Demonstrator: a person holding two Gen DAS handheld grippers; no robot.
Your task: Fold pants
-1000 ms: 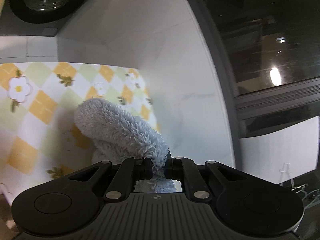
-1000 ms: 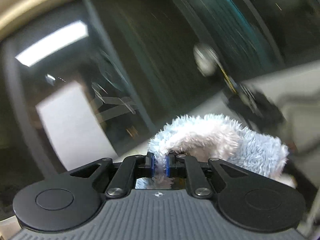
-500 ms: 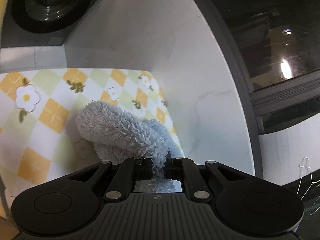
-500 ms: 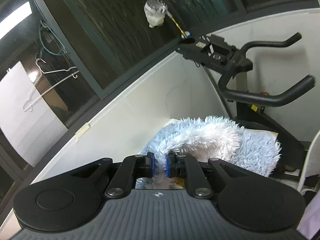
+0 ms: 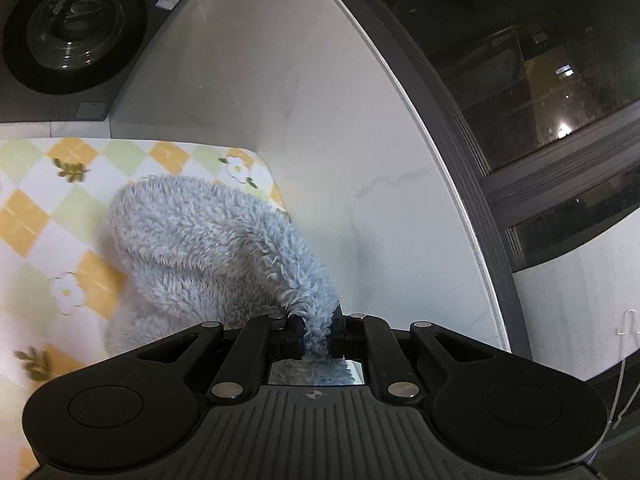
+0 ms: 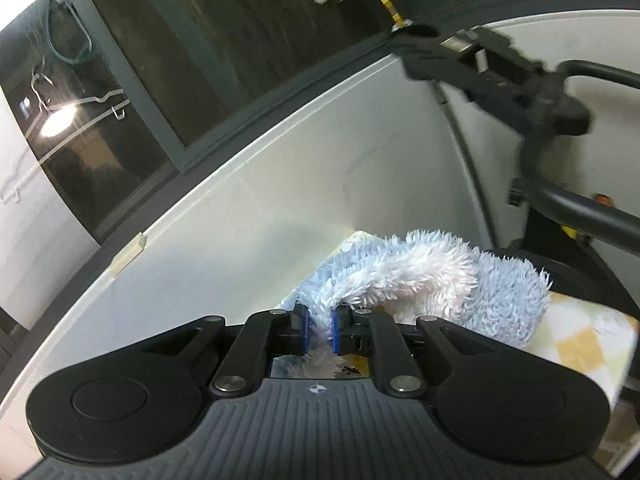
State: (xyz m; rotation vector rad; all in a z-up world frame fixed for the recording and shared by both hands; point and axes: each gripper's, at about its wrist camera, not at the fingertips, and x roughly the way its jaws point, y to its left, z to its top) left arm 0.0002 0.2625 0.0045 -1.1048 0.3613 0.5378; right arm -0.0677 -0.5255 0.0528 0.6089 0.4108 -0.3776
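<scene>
The pants [image 5: 208, 248] are fluffy pale blue fleece, bunched on a table with a yellow, green and white checked flower cloth [image 5: 48, 216]. My left gripper [image 5: 316, 334] is shut on a fold of the pants at their near right end. In the right wrist view the pants [image 6: 432, 280] show a white inner side and lie near the table's corner. My right gripper [image 6: 320, 330] is shut on a fold of the pants at their near left end. Both grippers hold the fabric lifted off the cloth.
A white wall [image 5: 320, 128] runs close behind the table, with dark windows [image 5: 540, 60] above. A washing machine [image 5: 68, 28] stands at the far left. An exercise bike [image 6: 540, 100] stands beyond the table's right end. Wire hangers [image 6: 72, 108] hang by the window.
Both grippers have stayed shut on the pants. The left view has tilted down towards the table. The right gripper has swung from the window down to the wall and table corner.
</scene>
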